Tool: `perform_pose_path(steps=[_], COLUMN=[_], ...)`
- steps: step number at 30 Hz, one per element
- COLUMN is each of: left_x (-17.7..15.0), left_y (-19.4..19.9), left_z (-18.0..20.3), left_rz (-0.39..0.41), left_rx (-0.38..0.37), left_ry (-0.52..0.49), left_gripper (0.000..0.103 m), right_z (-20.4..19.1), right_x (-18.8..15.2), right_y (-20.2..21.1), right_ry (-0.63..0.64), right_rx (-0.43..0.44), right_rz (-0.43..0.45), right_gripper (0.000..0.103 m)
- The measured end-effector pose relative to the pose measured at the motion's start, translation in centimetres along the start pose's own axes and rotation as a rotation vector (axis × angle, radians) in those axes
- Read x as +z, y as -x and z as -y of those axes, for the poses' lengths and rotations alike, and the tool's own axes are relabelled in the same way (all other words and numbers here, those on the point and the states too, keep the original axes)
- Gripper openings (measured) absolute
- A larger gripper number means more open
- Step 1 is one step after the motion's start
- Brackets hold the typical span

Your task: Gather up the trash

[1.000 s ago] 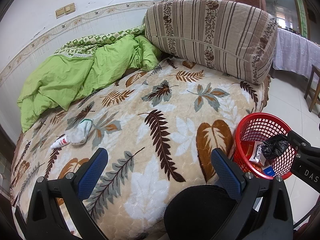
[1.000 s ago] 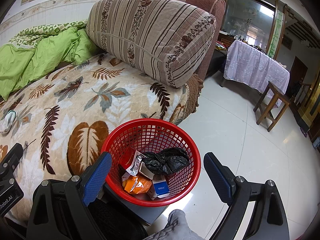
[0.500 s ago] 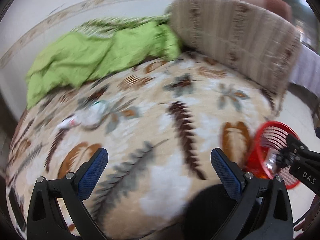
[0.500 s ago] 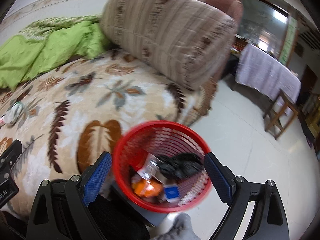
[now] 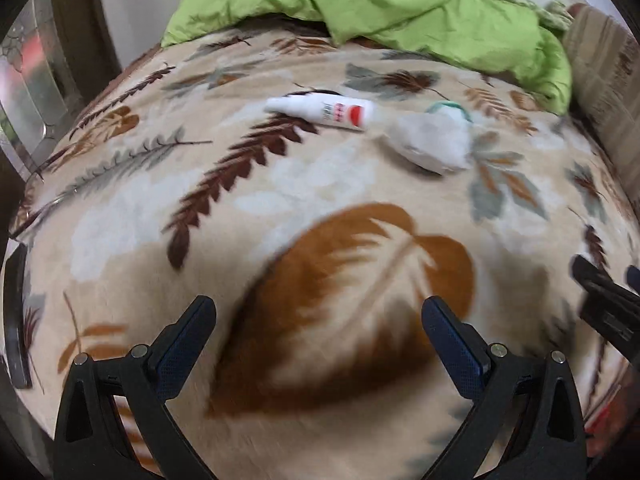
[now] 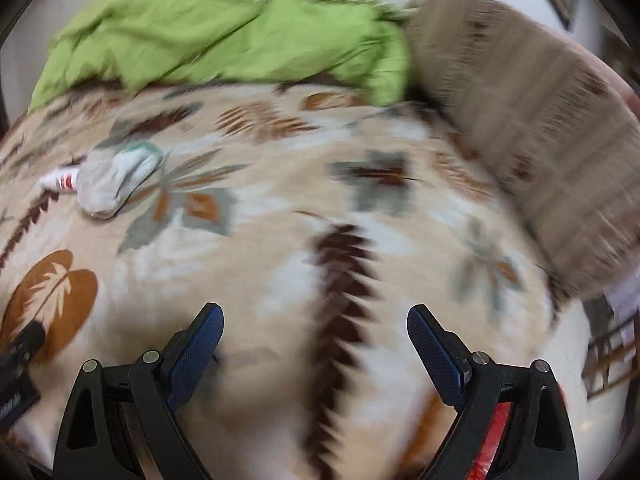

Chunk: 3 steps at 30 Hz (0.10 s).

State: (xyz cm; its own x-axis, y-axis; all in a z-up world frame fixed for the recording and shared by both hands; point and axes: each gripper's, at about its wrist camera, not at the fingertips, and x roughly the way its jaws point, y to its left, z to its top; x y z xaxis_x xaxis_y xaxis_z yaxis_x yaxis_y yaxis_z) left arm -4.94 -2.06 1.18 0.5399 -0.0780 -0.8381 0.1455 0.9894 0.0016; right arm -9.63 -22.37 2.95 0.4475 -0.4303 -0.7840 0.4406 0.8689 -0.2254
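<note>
- Because the bottle [image 5: 322,111] touches the sock [image 5: 430,145] near the blanket's [image 5: 280,200] far edge, a wide grab could take the sock too.
- It lies flat, long axis roughly along that edge, nozzle toward the left edge.
- Left gripper [image 5: 318,334] and right gripper [image 6: 314,334] gape, empty, well short of it; motion blur risks misjudged aim.
</note>
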Motion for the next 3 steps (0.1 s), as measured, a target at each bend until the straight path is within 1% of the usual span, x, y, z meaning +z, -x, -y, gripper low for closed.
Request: perform_pose_path(steps=[1,3], left_x=[0.1,0.4], left_y=[-0.4,-1.3], left_z=[-0.1,0.0], left_rz=[0.015,0.048], left_rx=[0.030,0.086], left_ry=[-0.009,-0.047], left_gripper=[0.102,0.103], right_z=[-1.2,-2.6], right_x=[0.4,1.0], right_y=[-1.3,-3.6], right_ry=[-0.003,-0.013], right_rx=[0.016,0.003], right_rz=[-0.016,-0.044], right_gripper=[0.094,0.094])
